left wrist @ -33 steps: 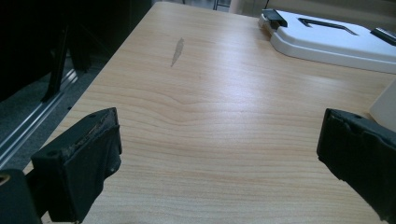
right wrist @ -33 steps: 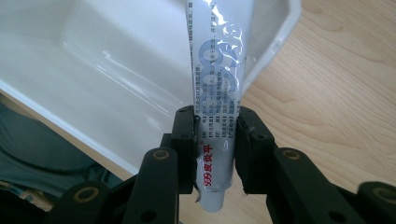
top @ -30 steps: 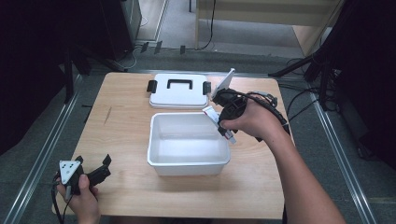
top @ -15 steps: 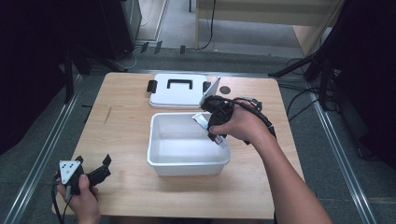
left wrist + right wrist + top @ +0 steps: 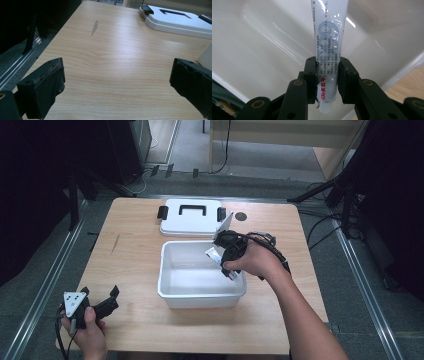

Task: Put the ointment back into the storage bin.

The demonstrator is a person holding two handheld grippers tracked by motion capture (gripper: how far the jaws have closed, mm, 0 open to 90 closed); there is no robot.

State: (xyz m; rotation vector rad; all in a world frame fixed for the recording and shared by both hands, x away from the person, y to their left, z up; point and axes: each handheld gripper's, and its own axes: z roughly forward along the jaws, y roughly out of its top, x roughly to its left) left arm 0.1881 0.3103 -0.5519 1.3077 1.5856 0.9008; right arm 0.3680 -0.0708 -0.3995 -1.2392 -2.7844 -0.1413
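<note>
You've got the tube (image 5: 328, 50) clamped in your right hand-held gripper (image 5: 327, 80), jaws squeezing it near the capped end, the flat crimped tail pointing down into the white bin (image 5: 172, 287). In the high view the right hand-held gripper (image 5: 227, 251) hangs over the bin's right rim, tube (image 5: 214, 253) above the empty inside, not touching the floor as far as I can tell.

Handling guess: light, soft-walled tube, glossy skin so likely slippery. Squeeze too hard and it'll dent or push paste toward the cap. The shoulder near the cap looks like the stiffest spot, so where you hold it now is probably the best place; the flat tail would flop.

Looks: white and silvery, pale blue round logo mid-body, small dark print in lines, red characters near the cap, white cap at the bottom of the right gripper view.

Your left hand-held gripper (image 5: 102, 306) rests at the near-left corner of the desk (image 5: 135, 260), jaws spread wide, nothing between them. The bin's lid (image 5: 192, 217) with black handle and clips lies flat behind the bin.
</note>
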